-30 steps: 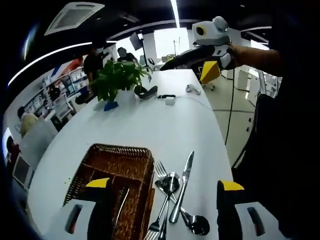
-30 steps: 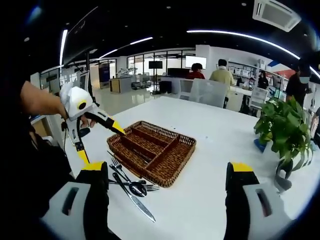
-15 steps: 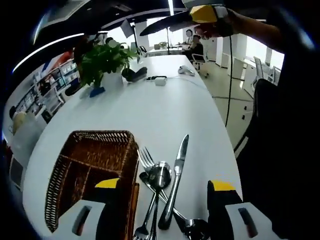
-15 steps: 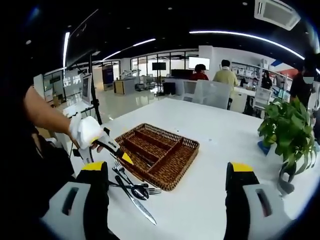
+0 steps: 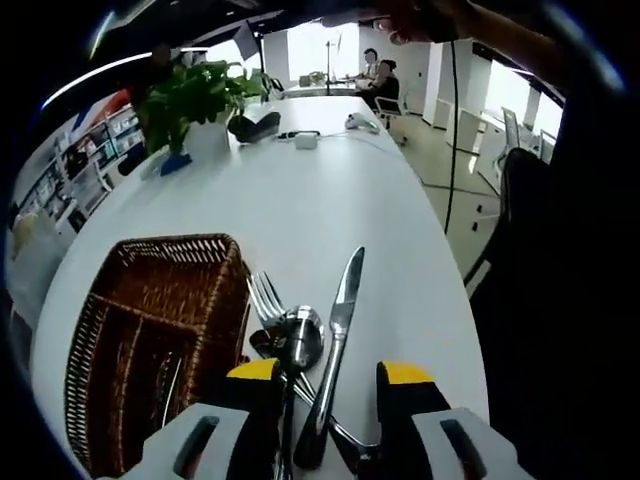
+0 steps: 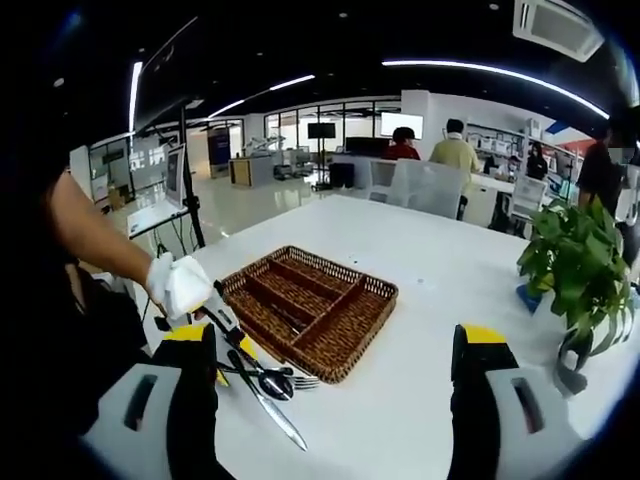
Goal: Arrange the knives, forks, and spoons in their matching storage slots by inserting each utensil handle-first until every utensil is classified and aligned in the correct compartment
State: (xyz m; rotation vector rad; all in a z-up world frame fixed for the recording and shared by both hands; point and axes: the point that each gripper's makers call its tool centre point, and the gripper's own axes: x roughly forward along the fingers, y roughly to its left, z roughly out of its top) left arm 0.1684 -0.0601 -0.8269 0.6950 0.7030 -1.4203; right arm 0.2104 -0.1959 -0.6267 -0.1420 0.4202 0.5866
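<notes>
White table point(image 6: 420, 300); left claw point(image 5: 330, 372) straddles knife point(image 5: 335, 345).

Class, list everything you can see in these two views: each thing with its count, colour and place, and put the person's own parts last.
wicker tray: 1, brown, divided into compartments, on the table.
table: 1, white, long.
knife: 1, silver, on the table beside the tray.
fork: at least 1, silver, in the pile next to the knife.
spoon: at least 1, silver, lying across the pile.
potted plant: 1, green, further along the table.
small devices: a few, white and dark, at the table's far end.
people: several, in the background office.
left tongs: yellow-tipped, jaws either side of the knife handle.
right tongs: yellow-tipped, open, held above the table.
</notes>
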